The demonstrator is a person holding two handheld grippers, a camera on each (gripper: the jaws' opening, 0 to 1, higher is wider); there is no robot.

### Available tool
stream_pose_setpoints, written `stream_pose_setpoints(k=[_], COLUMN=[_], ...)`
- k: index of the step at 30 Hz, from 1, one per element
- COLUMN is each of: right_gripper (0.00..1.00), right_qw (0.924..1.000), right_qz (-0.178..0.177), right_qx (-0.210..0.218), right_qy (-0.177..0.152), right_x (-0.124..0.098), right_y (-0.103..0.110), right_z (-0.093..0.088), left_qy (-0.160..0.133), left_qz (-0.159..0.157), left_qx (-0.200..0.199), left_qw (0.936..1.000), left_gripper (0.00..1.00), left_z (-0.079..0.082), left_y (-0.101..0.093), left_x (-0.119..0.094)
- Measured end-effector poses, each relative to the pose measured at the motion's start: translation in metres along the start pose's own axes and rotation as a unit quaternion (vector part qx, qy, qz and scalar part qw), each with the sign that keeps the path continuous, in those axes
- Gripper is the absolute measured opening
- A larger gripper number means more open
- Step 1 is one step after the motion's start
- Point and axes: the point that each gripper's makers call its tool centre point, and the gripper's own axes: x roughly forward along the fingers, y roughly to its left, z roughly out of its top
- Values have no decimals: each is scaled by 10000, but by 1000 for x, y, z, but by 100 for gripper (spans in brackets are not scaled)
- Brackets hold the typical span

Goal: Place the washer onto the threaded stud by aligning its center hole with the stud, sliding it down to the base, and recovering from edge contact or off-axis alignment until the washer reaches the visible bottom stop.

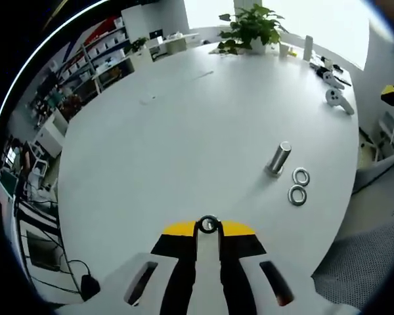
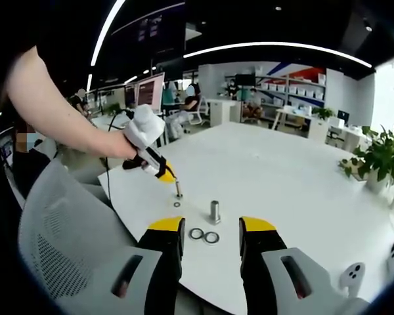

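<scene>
Pinching a shiny metal ring washer (image 1: 209,224), the left gripper (image 1: 209,228); right gripper (image 2: 211,231) wide apart.

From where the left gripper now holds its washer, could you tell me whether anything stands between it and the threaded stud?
Nothing visible does. The left gripper is shut on a washer, and bare table runs to the stud. Two spare washers lie beyond it.
</scene>
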Motion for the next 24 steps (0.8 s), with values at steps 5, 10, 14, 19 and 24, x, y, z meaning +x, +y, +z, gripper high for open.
stream_pose_setpoints(k=[5,10,14,19,24], right_gripper=[35,35,35,35,35], right_qw=[10000,10000,10000,10000,10000], right_qz=[0,-13,-14,-22,-30], right_qx=[-30,-5,-16,5,15], right_qy=[4,-4,1,-11,-12], right_x=[0,0,0,0,0], right_y=[1,0,0,-1,-1], right_z=[0,0,0,0,0], left_qy=[66,117,149,199,256], left_qz=[-43,-36,-29,-31,-36], left_qx=[91,151,119,187,181], left_qw=[9999,9998,9998,9996,9995], left_gripper=[10,10,10,10,10], left_z=[0,2,2,1,-1], left_y=[-4,-3,-3,-4,-4], left_x=[3,8,11,14,15])
